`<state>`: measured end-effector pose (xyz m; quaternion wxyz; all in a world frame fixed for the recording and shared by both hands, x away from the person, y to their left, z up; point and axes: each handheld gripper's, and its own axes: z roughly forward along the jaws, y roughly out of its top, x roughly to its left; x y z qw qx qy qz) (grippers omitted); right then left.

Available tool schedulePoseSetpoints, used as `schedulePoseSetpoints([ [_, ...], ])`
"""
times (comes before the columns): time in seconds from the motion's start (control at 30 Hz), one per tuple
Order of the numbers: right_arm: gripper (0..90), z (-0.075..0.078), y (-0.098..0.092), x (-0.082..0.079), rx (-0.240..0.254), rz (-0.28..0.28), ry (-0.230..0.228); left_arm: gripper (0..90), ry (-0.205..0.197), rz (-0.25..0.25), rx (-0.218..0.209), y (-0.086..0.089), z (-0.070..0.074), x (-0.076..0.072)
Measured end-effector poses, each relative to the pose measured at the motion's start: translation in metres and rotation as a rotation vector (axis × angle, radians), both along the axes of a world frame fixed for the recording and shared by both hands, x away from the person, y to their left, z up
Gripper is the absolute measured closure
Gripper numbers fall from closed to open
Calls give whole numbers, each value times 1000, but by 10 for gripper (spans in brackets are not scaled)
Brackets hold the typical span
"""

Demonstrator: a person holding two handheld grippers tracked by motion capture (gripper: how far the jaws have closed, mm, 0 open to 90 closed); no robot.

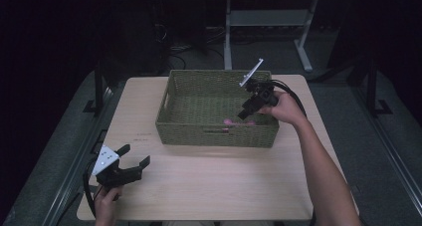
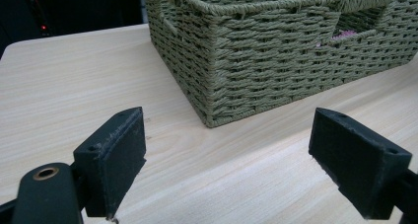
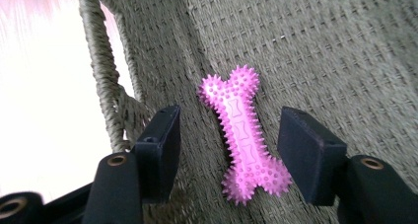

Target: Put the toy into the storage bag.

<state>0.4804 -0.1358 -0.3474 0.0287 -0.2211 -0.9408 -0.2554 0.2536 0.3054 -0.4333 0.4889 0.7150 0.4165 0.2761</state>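
Two grippers share one pale wooden table (image 1: 209, 186), and we start with that table, which carries a green woven basket (image 1: 199, 131) toward its far side. From the high view we see the basket whole, with a faint pink patch near its front wall. Our left gripper view shows the basket's (image 2: 276, 61) near corner from outside, and a sliver of pink through the handle slot.

Our right gripper (image 1: 247, 111) reaches down into the basket from the right. Its own view makes the pink patch plain: a spiky pink toy bone (image 3: 242, 135) lying flat on the basket floor (image 3: 345, 51) close to the side wall. The jaws stand partly open on either side of the bone without touching it, holding nothing.

Our left gripper (image 1: 135, 155) rests low over the table's near left corner, well apart from the basket. Its jaws are spread wide, with bare tabletop (image 2: 222, 160) between them.
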Motion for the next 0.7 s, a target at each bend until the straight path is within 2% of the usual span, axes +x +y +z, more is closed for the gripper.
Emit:
schedulePoseSetpoints([
  [0.27,390,16,-8,-11,30,-7,-30,138,-1,-2,5,0,0,0],
  [0.7,364,32,-15,-28,40,-1,-66,138,-3,-2,8,0,0,0],
])
